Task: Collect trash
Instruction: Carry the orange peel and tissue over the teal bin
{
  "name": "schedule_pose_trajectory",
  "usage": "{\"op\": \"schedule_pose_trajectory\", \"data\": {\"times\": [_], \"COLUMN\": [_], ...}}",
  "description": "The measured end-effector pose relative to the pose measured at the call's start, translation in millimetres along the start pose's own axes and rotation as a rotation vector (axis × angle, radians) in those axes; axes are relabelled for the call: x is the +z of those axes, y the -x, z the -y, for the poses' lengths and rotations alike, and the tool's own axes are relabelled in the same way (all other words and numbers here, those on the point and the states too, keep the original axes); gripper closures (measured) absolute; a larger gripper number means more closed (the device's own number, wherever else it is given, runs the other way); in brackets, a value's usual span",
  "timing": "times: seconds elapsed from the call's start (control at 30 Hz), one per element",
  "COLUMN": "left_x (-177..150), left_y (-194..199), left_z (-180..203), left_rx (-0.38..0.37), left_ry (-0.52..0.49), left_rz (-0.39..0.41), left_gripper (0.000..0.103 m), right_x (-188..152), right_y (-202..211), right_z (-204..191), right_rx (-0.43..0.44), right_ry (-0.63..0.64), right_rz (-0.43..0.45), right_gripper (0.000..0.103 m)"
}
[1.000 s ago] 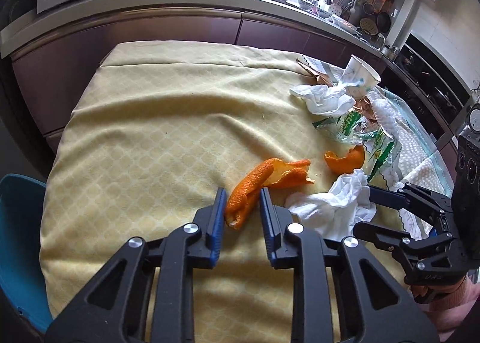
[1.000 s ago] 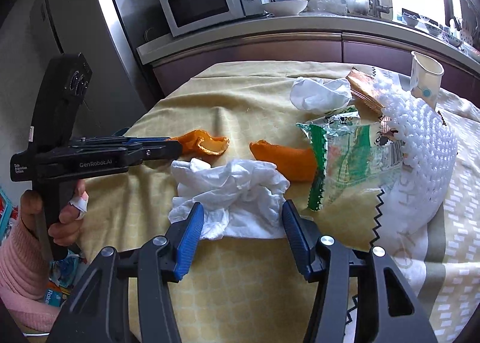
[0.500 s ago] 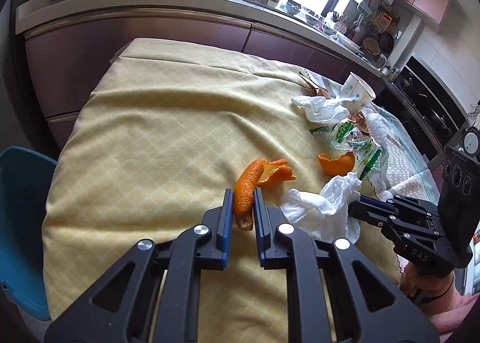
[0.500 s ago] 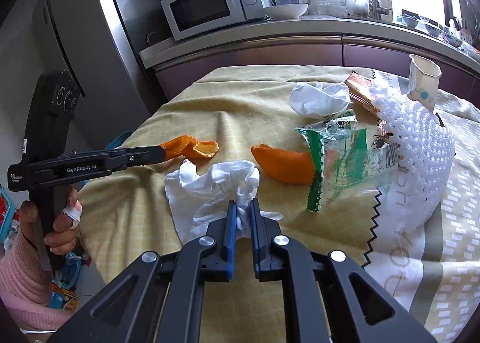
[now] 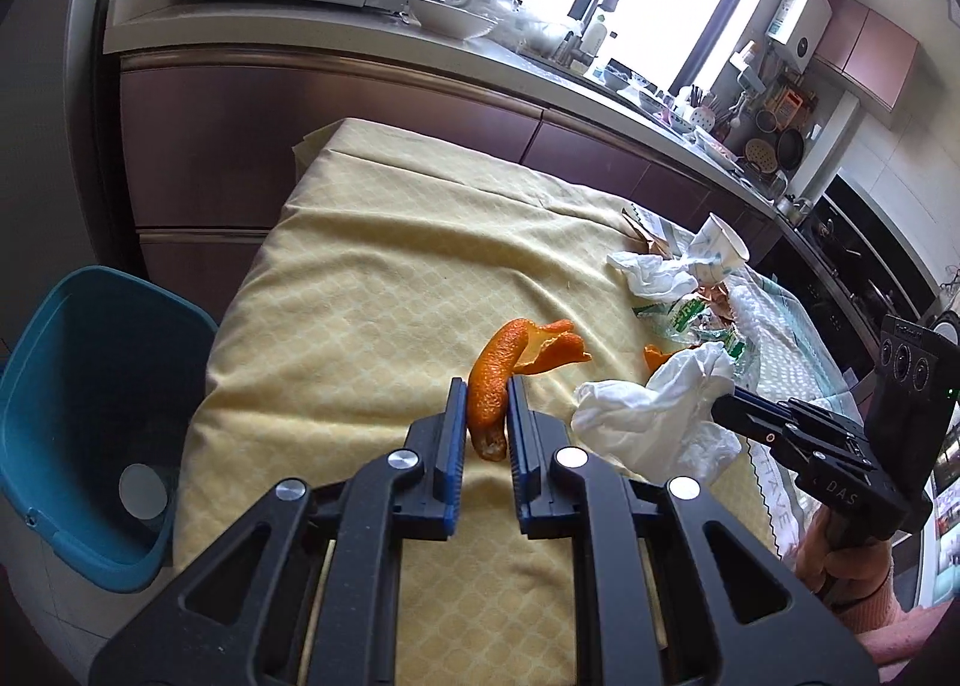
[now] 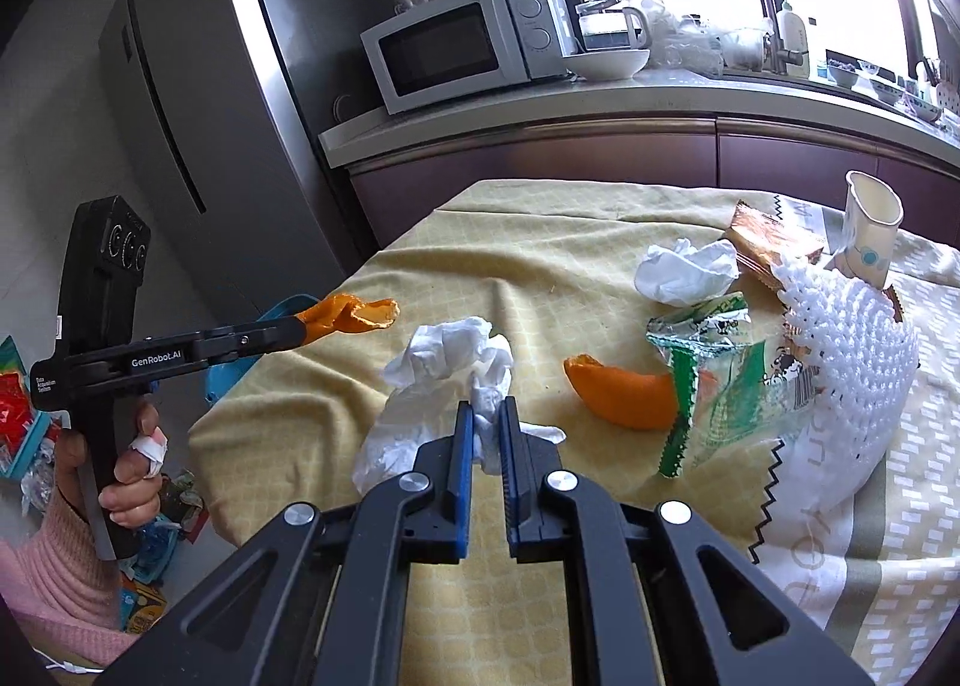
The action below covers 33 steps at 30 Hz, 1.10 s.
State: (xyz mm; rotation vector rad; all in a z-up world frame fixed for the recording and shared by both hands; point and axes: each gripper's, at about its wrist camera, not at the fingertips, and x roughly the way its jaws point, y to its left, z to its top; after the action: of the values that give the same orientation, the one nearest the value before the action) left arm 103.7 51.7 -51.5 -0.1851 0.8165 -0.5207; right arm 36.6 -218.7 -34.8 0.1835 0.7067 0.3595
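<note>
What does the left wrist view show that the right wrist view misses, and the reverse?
Only the left wrist view: the inside of the blue bin beside the table.
Only the right wrist view: the fridge and floor clutter.
Both: the left gripper shut on orange peel, the right gripper shut on a white tissue, and the microwave.

Orange peel [image 5: 495, 380] in left claw [image 5: 486, 395]

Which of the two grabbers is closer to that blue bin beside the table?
Left. The left gripper, clamping orange peel, is beside the blue bin; the right gripper, gripping the tissue, is farther along.
</note>
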Motion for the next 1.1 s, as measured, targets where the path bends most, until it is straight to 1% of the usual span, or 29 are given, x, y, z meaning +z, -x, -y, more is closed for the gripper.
{"op": "schedule_pose_trajectory", "data": {"times": [0.47,0.83,1.1], "left_x": [-9.6,-15.8,-20.5], "left_y": [47.3,81.0,98.8], "left_z": [-30.7,-61.8,-88.5], "left_rx": [0.049,0.111,0.165], "left_ry": [0.059,0.111,0.163], "left_rz": [0.080,0.133,0.167], "left_gripper": [0.090,0.090,0.090], "right_x": [18.2,28.0,35.8], "right_y": [3.7,-16.1,-35.9], "right_z": [-22.9,-52.0,-72.2], "right_rx": [0.071,0.143,0.198], "right_ry": [0.020,0.059,0.081], "right_rz": [0.046,0.028,-0.002], "right_gripper": [0.095,0.095,0.095]}}
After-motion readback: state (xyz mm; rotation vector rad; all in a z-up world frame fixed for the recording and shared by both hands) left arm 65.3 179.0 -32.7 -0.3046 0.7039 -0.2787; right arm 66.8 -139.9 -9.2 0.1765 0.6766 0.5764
